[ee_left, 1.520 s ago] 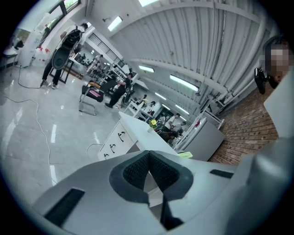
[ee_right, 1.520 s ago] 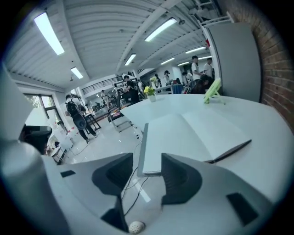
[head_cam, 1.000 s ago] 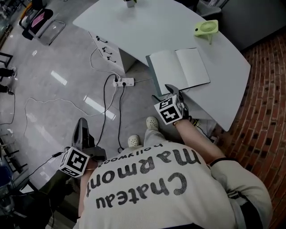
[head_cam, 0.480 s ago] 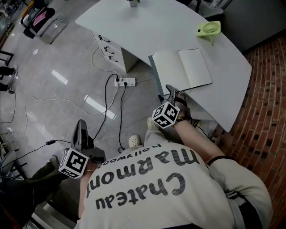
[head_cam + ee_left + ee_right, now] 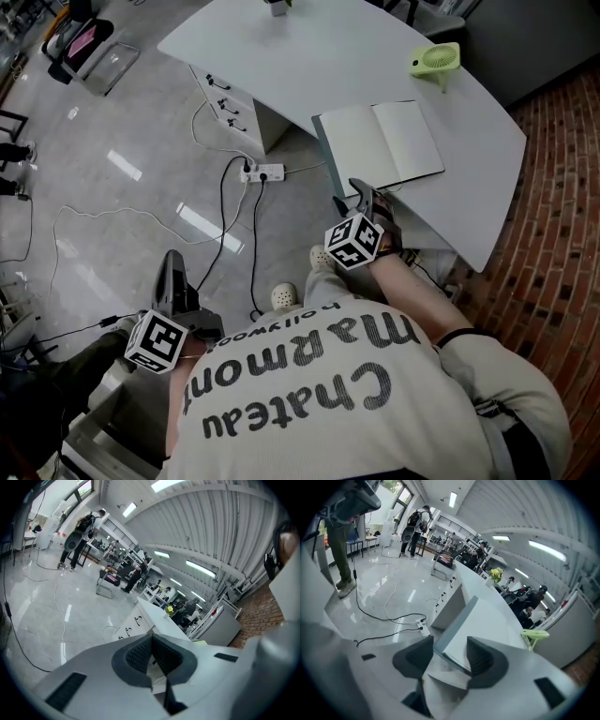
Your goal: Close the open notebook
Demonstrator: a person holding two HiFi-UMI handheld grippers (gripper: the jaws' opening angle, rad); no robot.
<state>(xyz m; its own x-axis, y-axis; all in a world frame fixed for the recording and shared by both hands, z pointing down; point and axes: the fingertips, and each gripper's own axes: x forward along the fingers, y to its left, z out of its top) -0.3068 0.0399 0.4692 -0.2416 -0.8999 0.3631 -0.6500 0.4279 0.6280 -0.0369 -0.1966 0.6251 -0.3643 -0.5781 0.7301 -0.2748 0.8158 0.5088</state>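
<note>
An open notebook (image 5: 384,145) with blank white pages lies on the white table (image 5: 281,56), its left edge close to the table's rim. My right gripper (image 5: 363,194) is at the notebook's near left corner. In the right gripper view that corner of the notebook (image 5: 483,616) reaches in between the jaws of the right gripper (image 5: 449,656). The jaws have just been closing, and a gap still shows beside the pads. My left gripper (image 5: 170,269) hangs low over the floor, far from the table, and in its own view the left gripper (image 5: 152,651) has its pads together with nothing held.
A green hand fan (image 5: 433,59) stands on the table beyond the notebook. A white drawer unit (image 5: 230,103) sits under the table's left side. A power strip (image 5: 261,172) and cables lie on the grey floor. A brick wall runs along the right.
The right gripper has rolled at the notebook's near corner, its marker cube turning, and its jaws have narrowed. The left gripper has stayed where it was.
</note>
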